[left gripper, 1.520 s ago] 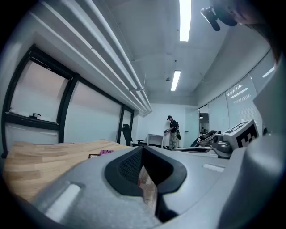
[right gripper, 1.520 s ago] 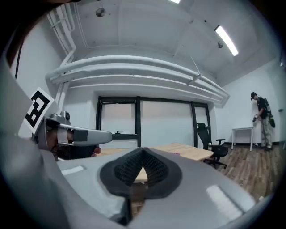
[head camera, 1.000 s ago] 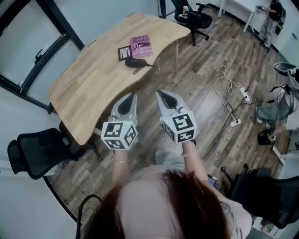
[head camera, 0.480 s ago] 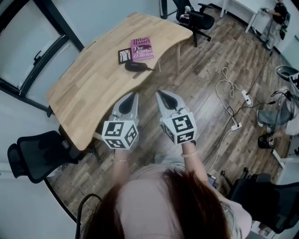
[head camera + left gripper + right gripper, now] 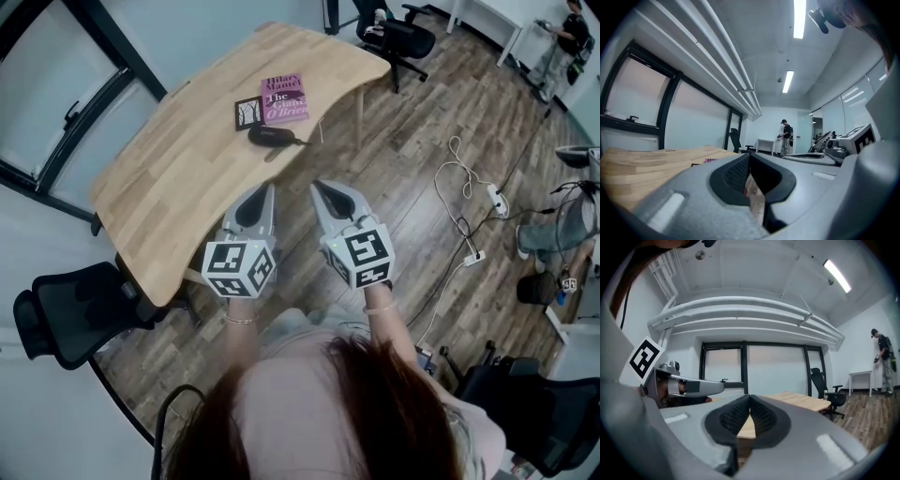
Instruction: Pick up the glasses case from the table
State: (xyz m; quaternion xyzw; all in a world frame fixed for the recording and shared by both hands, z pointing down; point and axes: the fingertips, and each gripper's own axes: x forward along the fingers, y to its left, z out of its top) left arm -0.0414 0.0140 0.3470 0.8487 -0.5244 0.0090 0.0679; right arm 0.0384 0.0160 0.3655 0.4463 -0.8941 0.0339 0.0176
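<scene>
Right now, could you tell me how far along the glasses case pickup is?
Nothing looks done: the glasses case lies on the table beside the pink book, untouched. In hand: nothing; the left gripper and right gripper are both shut and empty, well short of the case. Left to do: reach the case, open a gripper's fingers, close on it and lift.

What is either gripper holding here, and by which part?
Nothing. The left gripper and right gripper have jaws together, empty; the glasses case lies on the table.
</scene>
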